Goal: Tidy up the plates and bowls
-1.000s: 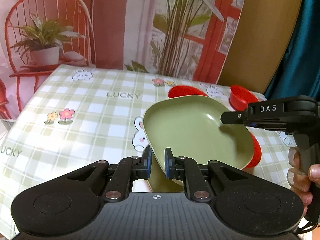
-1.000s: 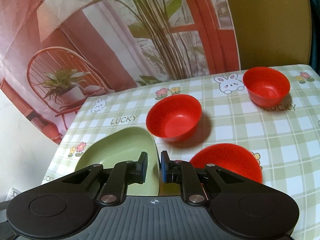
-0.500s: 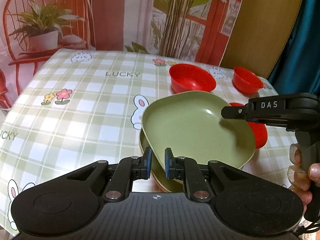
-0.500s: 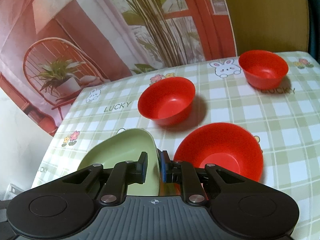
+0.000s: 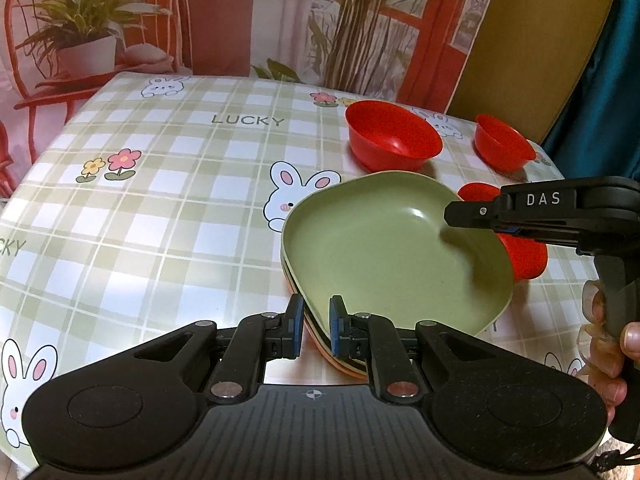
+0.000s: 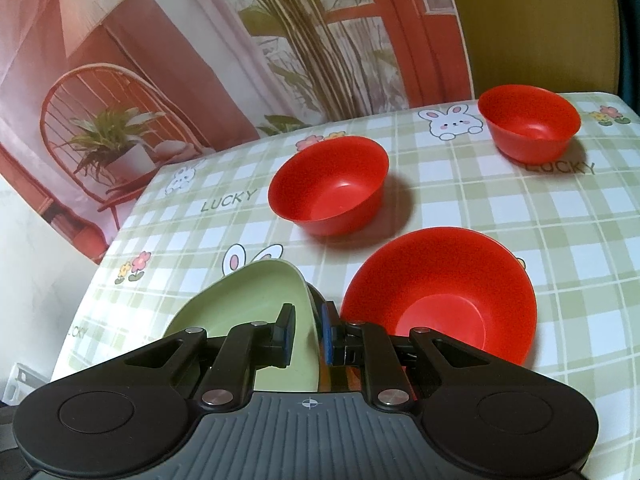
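Observation:
A green plate [image 5: 384,248] lies on top of a stack of plates [image 5: 340,354] near the table's front right. My left gripper [image 5: 315,326] straddles its near rim, jaws a little wider than the rim. My right gripper [image 6: 305,332] straddles the plate's right rim [image 6: 308,308] and also shows in the left wrist view [image 5: 480,220]. Three red bowls stand on the table: one beside the plate [image 6: 440,300], one behind it [image 6: 330,184], one far right [image 6: 528,128].
The table [image 5: 160,220] has a green checked cloth with bunnies and "LUCKY" print. A printed backdrop with a chair and plants [image 5: 240,12] hangs behind it. The table's right edge lies just past the far bowl [image 5: 504,148].
The green plate came down onto the stack below it. Both grippers went down with it and their jaws have widened slightly around the rim.

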### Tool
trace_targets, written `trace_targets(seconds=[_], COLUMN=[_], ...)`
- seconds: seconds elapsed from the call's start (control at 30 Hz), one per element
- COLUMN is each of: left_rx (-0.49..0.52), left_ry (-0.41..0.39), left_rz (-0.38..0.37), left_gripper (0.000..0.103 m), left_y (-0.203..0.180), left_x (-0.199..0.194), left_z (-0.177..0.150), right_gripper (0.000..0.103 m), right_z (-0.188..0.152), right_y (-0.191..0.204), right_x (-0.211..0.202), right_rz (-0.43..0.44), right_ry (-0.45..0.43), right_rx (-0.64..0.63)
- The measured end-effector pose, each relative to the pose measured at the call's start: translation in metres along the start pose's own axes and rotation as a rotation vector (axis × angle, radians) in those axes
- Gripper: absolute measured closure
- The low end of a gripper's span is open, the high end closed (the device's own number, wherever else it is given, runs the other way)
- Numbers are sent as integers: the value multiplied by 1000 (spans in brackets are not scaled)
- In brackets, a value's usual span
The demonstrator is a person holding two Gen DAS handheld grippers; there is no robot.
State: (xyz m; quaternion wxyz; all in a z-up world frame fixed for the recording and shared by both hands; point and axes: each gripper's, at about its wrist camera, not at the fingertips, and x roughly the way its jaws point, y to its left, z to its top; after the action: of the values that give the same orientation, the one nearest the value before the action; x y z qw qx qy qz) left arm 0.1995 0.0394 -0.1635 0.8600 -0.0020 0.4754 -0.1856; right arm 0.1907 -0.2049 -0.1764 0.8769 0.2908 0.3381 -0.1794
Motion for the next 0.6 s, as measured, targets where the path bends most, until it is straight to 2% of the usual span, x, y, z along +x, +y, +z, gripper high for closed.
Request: trace_targets(seconds=[0.37,0.6], left_rx=[-8,-17], left_ry=[8,13], left_rz=[-1,1], left_gripper=[89,89], left_y=[2,3], left_x=[2,4], left_z=[-1,-2], right_gripper=[88,82], right_z=[-2,0], right_y=[4,2], right_x=[3,2], right_rz=[-12,-5], right_ry=[-7,-8], right_rx=[-48,-45])
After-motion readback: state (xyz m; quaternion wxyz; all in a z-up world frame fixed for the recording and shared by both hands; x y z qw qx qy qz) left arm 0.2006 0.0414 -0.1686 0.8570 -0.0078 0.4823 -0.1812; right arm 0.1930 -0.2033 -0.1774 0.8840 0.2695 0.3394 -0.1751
